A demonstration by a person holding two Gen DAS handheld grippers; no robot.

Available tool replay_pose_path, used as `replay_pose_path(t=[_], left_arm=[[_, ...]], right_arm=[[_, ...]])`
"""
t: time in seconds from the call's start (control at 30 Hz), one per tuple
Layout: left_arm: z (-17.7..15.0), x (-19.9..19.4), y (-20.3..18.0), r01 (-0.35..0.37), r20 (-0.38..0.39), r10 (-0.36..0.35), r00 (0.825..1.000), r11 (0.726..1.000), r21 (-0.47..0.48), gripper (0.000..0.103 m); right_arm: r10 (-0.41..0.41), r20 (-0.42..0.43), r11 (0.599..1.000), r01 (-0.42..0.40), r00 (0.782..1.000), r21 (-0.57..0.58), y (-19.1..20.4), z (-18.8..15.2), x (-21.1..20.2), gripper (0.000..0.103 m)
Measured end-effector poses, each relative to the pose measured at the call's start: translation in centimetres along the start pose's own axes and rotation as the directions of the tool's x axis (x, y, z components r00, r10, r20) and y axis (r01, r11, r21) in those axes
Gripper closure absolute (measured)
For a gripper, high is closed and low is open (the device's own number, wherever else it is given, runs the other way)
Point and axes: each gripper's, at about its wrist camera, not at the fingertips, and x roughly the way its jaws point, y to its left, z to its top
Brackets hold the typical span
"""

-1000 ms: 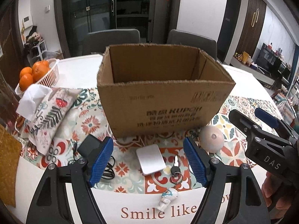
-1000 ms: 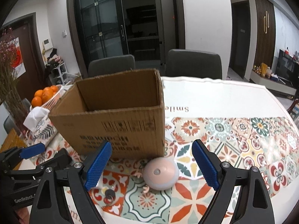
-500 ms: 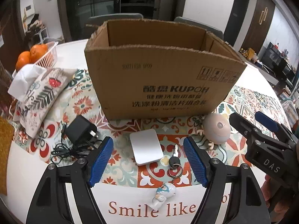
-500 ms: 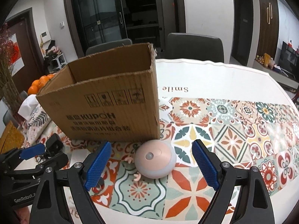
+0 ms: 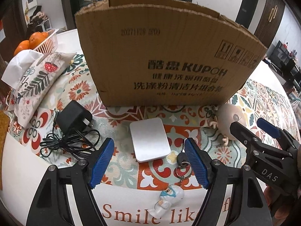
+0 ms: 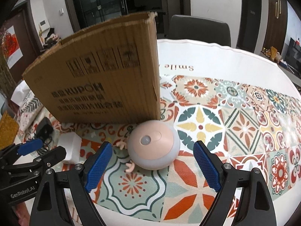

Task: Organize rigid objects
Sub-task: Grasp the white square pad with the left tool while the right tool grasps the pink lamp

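My left gripper [image 5: 149,163] jaws wide over the flat silver rectangular case [image 5: 150,139], my right gripper [image 6: 152,166] jaws wide around the round pink-and-white night light [image 6: 153,144], brown cardboard box [image 5: 165,60] just beyond both on the patterned surface [image 6: 235,124].

Home dining room. Round table [image 6: 216,56] under patterned tablecloth [image 6: 235,116] printed "Smile like", grey upholstered dining chair [image 6: 199,29] at far side. Basket of oranges [image 5: 40,41] and fabric tissue cover [image 5: 35,79] on table. Dark glass doors [image 6: 105,1], wood door with brass handle [image 6: 274,13], TV area at right edge.
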Motion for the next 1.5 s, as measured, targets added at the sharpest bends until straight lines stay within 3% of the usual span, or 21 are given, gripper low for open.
replay_pose_path(t=[0.47,0.73,1.0,1.1,1.2,1.5], left_arm=[[0.3,2.8,-0.6,-0.017,-0.045,0.016,0.999,1.000,-0.005,0.029],[1.2,4.6,-0.9,-0.018,-0.097,0.015,0.995,0.999,-0.035,0.040],[2.0,5.3,-1.3,-0.044,-0.073,0.043,0.996,0.999,-0.015,0.055],[2.2,5.5,-1.3,-0.035,-0.065,0.034,0.997,0.999,-0.003,0.057],[1.8,5.1,-0.6,-0.024,-0.053,0.025,0.998,1.000,0.013,0.058],[0.4,3.7,0.3,0.017,-0.015,-0.016,1.000,0.997,0.074,0.059]], right_arm=[[-0.015,-0.086,0.999,0.011,0.996,-0.042,-0.9,-0.7,3.0,0.014],[0.007,-0.105,0.999,-0.010,0.994,-0.031,-1.5,-0.3,4.9,0.014],[-0.011,-0.078,0.999,0.008,0.997,-0.041,-1.2,0.5,6.3,0.014],[-0.016,-0.058,0.999,0.014,0.998,-0.037,-1.0,0.4,6.3,0.016],[-0.023,-0.036,0.999,0.022,0.999,-0.043,-0.4,0.1,5.7,0.026],[-0.049,-0.007,0.998,0.049,0.999,-0.040,0.7,-1.2,2.7,0.029]])
